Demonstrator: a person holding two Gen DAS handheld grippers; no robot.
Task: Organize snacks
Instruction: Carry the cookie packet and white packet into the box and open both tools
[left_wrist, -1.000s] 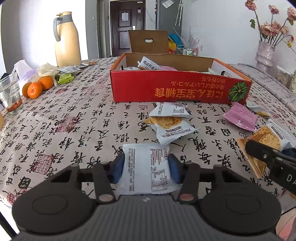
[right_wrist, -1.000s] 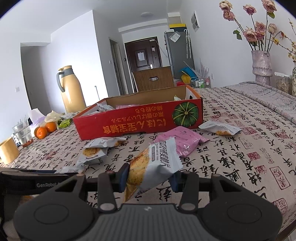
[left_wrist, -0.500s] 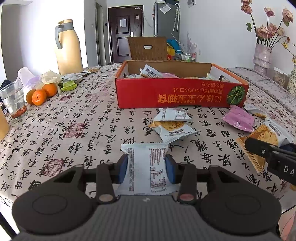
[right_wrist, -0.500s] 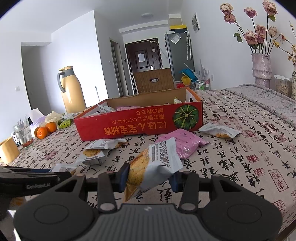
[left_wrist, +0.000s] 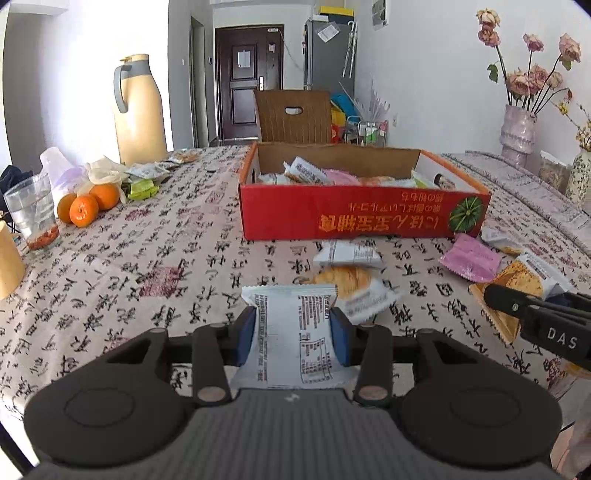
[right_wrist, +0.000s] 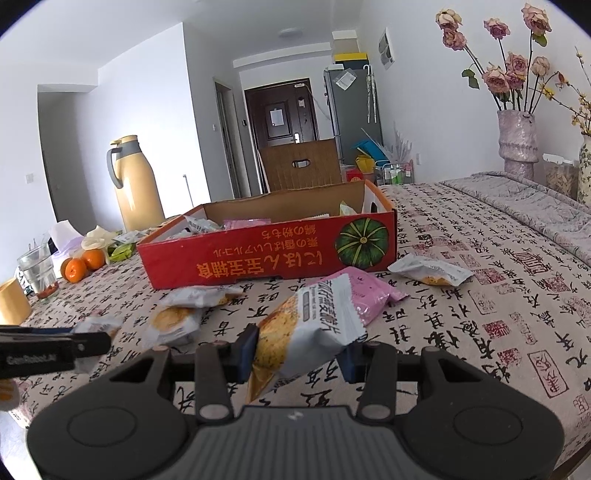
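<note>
Half the red box (right_wrist: 266, 254) contents wall-hidden.

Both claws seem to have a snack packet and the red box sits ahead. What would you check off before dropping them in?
1. Left gripper clamps the white packet: ok.
2. Right gripper clamps the oat-crisp packet: ok.
3. Red box open on top: ok.
4. Room left inside the box: ok, though snacks already lie in it.
5. Grippers apart from each other: ok.
6. Packets clear of the tablecloth: cannot tell.
</note>
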